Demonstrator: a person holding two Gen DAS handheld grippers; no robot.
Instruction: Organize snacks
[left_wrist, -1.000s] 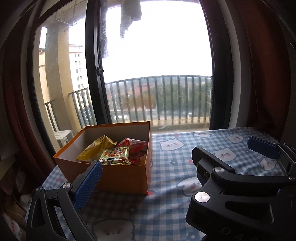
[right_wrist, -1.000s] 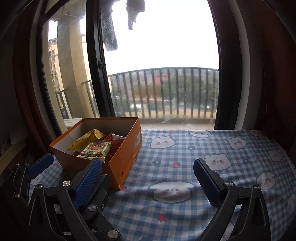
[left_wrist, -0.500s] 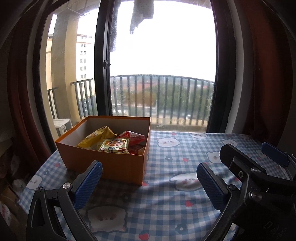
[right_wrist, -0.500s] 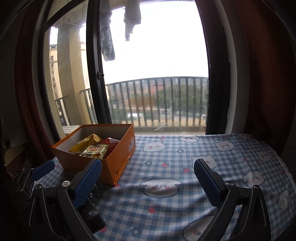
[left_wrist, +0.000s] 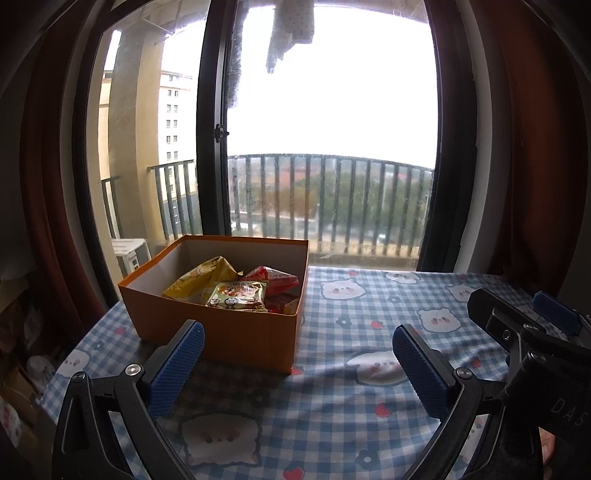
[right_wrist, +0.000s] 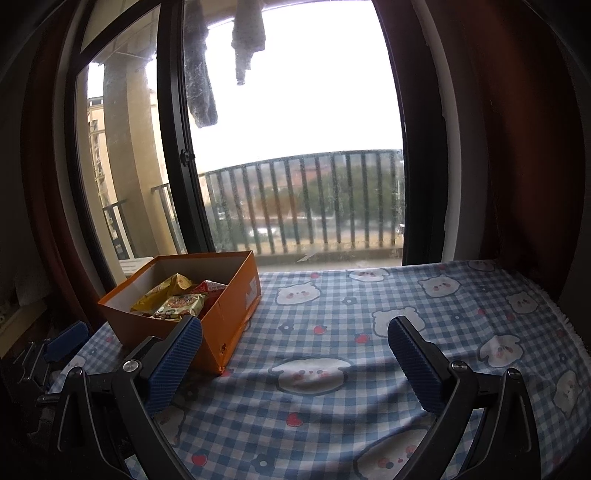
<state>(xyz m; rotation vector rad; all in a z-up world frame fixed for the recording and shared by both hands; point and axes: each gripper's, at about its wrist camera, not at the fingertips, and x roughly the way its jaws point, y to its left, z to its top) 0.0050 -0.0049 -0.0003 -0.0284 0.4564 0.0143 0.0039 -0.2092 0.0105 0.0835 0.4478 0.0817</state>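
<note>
Your left gripper (left_wrist: 297, 363) is spread wide and holds nothing; it sits above the checked tablecloth (left_wrist: 332, 406), just short of the orange box (left_wrist: 229, 332). Your right gripper (right_wrist: 293, 363) is likewise wide apart and empty, with the box beyond its left finger (right_wrist: 173, 363). The box stands open on the cloth, window side. Inside it lie a yellow packet (left_wrist: 201, 282), a green-and-orange packet (left_wrist: 238, 295) and red packets (left_wrist: 275, 282), overlapping.
</note>
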